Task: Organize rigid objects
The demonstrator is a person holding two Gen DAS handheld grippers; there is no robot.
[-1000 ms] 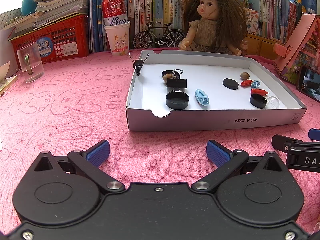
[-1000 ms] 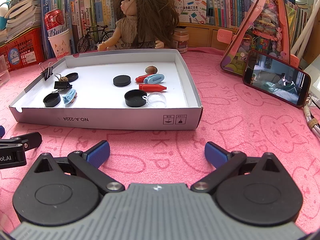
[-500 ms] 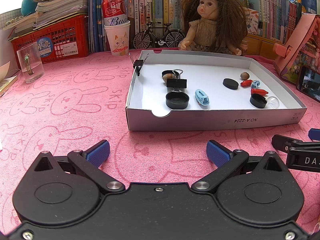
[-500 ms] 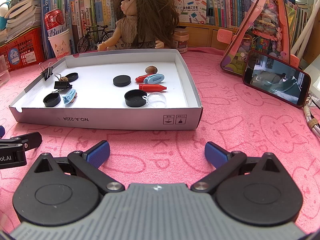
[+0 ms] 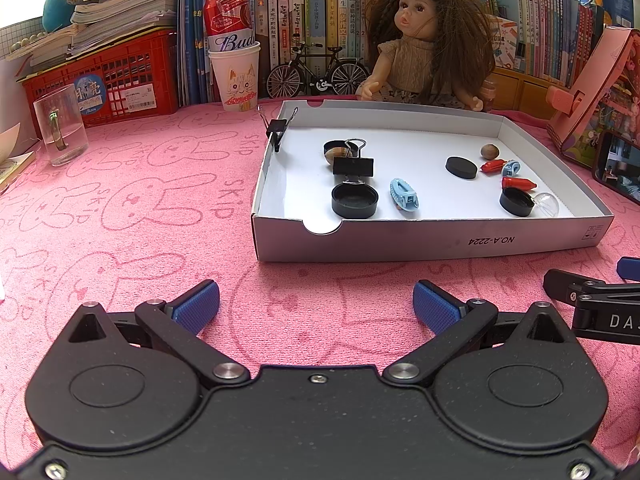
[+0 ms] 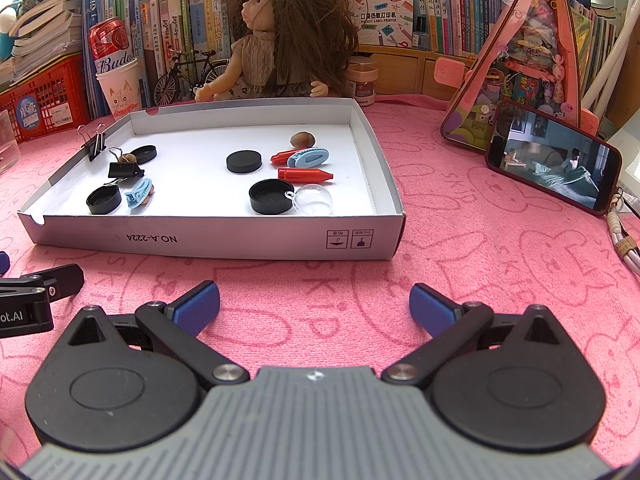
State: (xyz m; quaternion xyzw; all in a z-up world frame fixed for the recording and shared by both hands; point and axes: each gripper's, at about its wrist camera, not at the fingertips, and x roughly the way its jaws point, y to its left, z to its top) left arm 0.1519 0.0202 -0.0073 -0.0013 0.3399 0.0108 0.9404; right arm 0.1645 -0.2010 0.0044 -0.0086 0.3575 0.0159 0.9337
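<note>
A shallow white box [image 5: 440, 240] [image 6: 224, 240] lies on the pink cloth. Inside it are black caps [image 5: 354, 200] [image 6: 270, 197], a black disc [image 5: 461, 167] [image 6: 244, 161], a black binder clip [image 5: 353, 166] [image 6: 125, 170], blue clips [image 5: 404, 195] [image 6: 138, 196], red pieces [image 5: 518, 183] [image 6: 305, 175], a nut [image 5: 489, 151] [image 6: 303, 139] and a clear dome [image 6: 315, 199]. Another binder clip [image 5: 277, 128] grips the box's left wall. My left gripper [image 5: 316, 306] and right gripper [image 6: 314, 304] are open and empty, low over the cloth in front of the box.
A doll [image 5: 424, 44] sits behind the box with a model bicycle [image 5: 318, 72], a can in a paper cup [image 5: 232, 44], a red crate [image 5: 104, 76] and books. A glass [image 5: 60, 128] stands at the left. A phone [image 6: 554, 164] and a pink triangular case [image 6: 520, 64] stand at the right.
</note>
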